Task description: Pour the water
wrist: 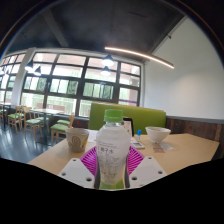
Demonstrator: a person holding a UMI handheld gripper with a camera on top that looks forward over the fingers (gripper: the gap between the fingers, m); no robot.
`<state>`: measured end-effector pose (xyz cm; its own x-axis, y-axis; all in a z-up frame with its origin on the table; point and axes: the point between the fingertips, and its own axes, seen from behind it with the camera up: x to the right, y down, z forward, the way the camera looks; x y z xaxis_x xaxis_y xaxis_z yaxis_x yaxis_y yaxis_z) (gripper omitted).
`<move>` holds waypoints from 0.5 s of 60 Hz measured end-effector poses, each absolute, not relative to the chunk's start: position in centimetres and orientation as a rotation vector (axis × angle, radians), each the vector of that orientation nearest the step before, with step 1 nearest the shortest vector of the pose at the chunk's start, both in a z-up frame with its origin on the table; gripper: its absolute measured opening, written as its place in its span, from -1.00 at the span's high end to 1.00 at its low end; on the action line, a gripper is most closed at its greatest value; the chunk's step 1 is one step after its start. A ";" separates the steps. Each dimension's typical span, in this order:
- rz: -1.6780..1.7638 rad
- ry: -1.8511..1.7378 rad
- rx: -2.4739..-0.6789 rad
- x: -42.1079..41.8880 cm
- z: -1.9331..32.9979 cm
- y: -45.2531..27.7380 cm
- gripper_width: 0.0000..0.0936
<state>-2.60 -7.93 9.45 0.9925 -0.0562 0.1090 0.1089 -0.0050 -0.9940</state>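
Note:
My gripper [112,172] is shut on a clear plastic bottle [112,150] with a white cap and a white and green label. The bottle stands upright between the two pink pads [91,160], which press on its sides, and it is lifted above the wooden table [190,150]. A tan paper cup [77,139] stands on the table beyond the fingers to the left. A white bowl-shaped cup [158,134] stands beyond them to the right.
A green sofa back [135,116] lies behind the table. Tables and chairs [35,122] stand further off at the left below large windows [80,85]. A small flat object [136,144] lies on the table right of the bottle.

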 end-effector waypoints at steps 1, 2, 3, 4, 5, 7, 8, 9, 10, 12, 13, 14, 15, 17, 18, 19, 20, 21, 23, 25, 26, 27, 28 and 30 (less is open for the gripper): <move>-0.126 -0.040 -1.568 -2.6 9.5 -7.9 0.29; -0.123 -0.042 -1.568 -2.6 9.5 -7.9 0.36; -0.118 -0.041 -1.574 -2.6 9.4 -7.9 0.36; -0.113 -0.042 -1.574 -2.6 9.4 -7.9 0.36; -0.111 -0.044 -1.576 -2.7 9.2 -7.5 0.36; -0.097 -0.048 -1.586 -2.7 9.1 -7.5 0.36; -0.090 -0.051 -1.592 -2.8 9.0 -7.5 0.36; -0.084 -0.055 -1.596 -2.8 9.0 -7.4 0.36; -0.082 -0.058 -1.599 -2.6 9.2 -7.3 0.36; -0.088 -0.066 -1.603 -2.3 9.6 -7.1 0.36; -0.095 -0.076 -1.609 -2.2 9.9 -7.0 0.36; -0.098 -0.093 -1.615 -2.2 10.1 -6.8 0.36; -0.098 -0.112 -1.617 -2.2 10.5 -6.7 0.36; -0.106 -0.147 -1.606 -2.1 11.6 -6.0 0.36; -0.117 -0.164 -1.602 -1.6 12.1 -5.5 0.36; -0.142 -0.182 -1.602 -1.3 12.6 -4.8 0.36; -0.174 -0.202 -1.604 -1.0 12.9 -4.2 0.36; -0.215 -0.222 -1.604 -1.5 13.1 -3.0 0.36; -0.286 -0.272 -1.602 -1.1 14.2 -1.2 0.36; -0.349 -0.332 -1.592 -0.5 15.5 0.5 0.36; -0.392 -0.358 -1.586 -1.2 16.0 1.6 0.36; -0.428 -0.392 -1.586 -0.6 16.6 2.2 0.36; -0.470 -0.423 -1.581 -0.6 16.8 3.3 0.36; -0.559 -0.495 -1.568 0.0 19.4 4.3 0.36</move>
